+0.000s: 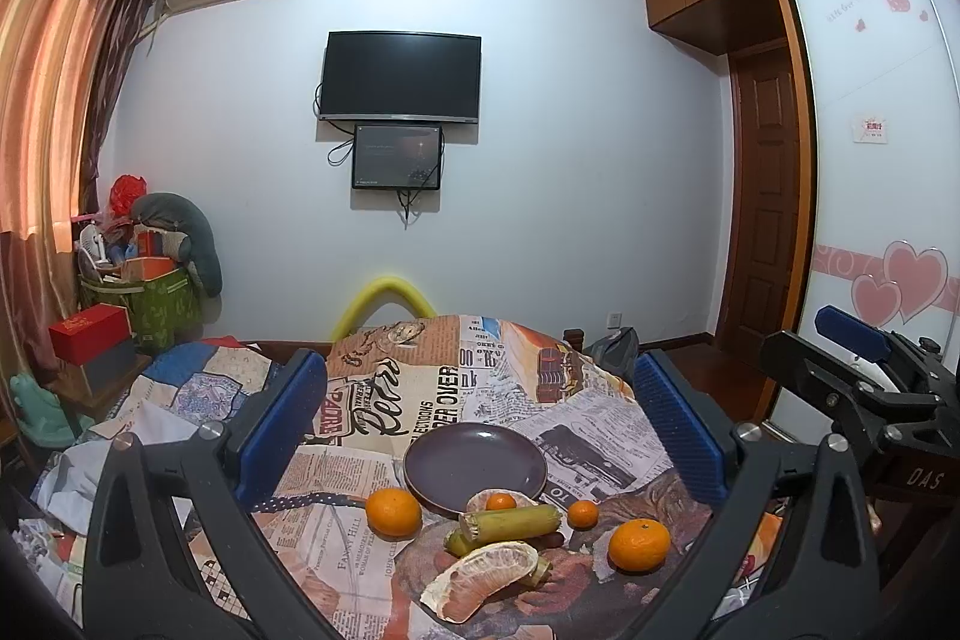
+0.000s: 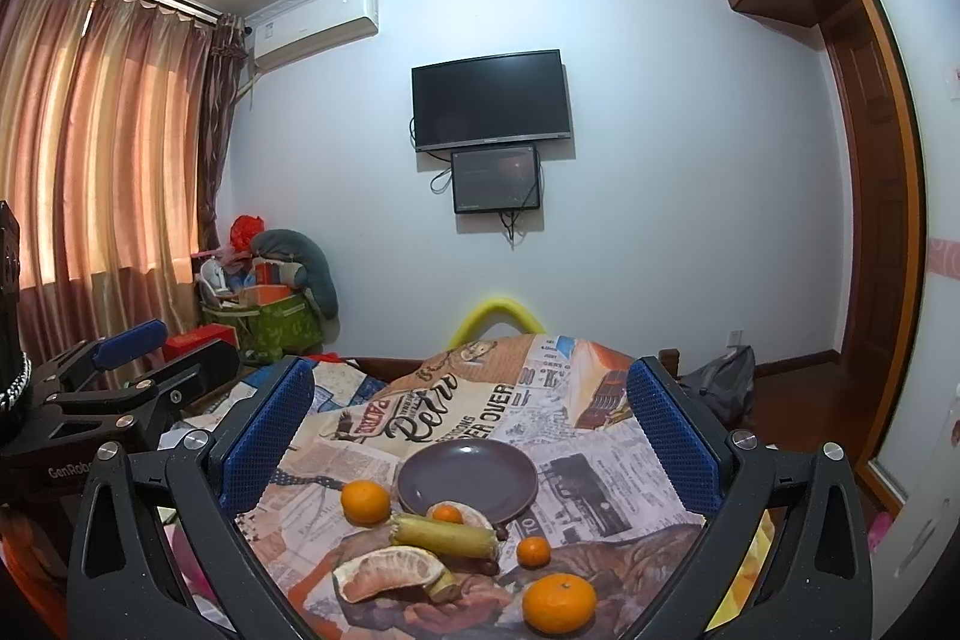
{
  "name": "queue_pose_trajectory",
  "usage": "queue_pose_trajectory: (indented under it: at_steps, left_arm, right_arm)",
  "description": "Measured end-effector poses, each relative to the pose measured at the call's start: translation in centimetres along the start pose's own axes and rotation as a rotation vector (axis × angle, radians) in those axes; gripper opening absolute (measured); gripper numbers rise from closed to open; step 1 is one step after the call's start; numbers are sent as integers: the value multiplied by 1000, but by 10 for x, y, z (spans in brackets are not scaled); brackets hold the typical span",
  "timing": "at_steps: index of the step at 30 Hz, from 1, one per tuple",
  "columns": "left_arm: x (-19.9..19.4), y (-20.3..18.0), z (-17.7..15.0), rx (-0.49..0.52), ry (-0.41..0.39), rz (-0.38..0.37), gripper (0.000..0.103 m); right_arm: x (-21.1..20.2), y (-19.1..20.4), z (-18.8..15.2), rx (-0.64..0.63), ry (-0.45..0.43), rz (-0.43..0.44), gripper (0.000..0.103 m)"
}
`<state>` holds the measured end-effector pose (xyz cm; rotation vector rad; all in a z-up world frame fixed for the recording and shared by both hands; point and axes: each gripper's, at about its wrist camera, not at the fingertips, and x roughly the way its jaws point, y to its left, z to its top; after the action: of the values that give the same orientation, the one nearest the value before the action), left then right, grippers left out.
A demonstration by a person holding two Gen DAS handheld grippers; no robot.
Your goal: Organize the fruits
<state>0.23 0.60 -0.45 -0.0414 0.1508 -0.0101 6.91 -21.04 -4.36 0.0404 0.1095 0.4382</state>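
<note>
Both tongs hover above the near edge of the cloth-covered counter (image 1: 384,388), jaws spread wide, nothing held. The left tongs (image 1: 480,430) and the right tongs (image 2: 468,430) both frame the same group of fruit, which lies forward of and below them.

The fruit sits along the near edge of the counter, just short of the empty dark plate (image 1: 474,466), which lies nearer the middle:
- A large tangerine (image 1: 393,513) just beside the plate's left rim.
- A second large tangerine (image 2: 559,603) toward the near right corner, apart from the rest.
- A small tangerine (image 2: 533,551) between that one and the plate.
- A pomelo segment (image 1: 486,583) nearest the onlooker's edge, long axis running left to right.
- A sugarcane piece (image 1: 510,523), long axis also left to right, lying just behind the segment; a shorter piece appears beneath it.
- A part-peeled citrus (image 1: 500,501) touching the plate's near rim.

Judgement: the plate is the likely destination. The right tongs sit nearer the right-hand tangerine; the left tongs sit nearer the left-hand one. For either elongated item, the jaws would close across the short axis.

Legible text: the cloth reads "Retro", "PADRE" and "OVER" (partial). The right tongs' body, seen from the left wrist, shows "DAS"; the left tongs' body, seen from the right wrist, shows "GenRobo", cut off.
</note>
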Motion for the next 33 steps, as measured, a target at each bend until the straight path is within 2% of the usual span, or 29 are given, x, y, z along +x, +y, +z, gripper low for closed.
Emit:
queue_pose_trajectory:
  at_steps: [33]
  left_arm:
    - [-2,-5,0,12,-7,-2,103]
  right_arm:
    - [-3,-2,2,7,-6,-3,103]
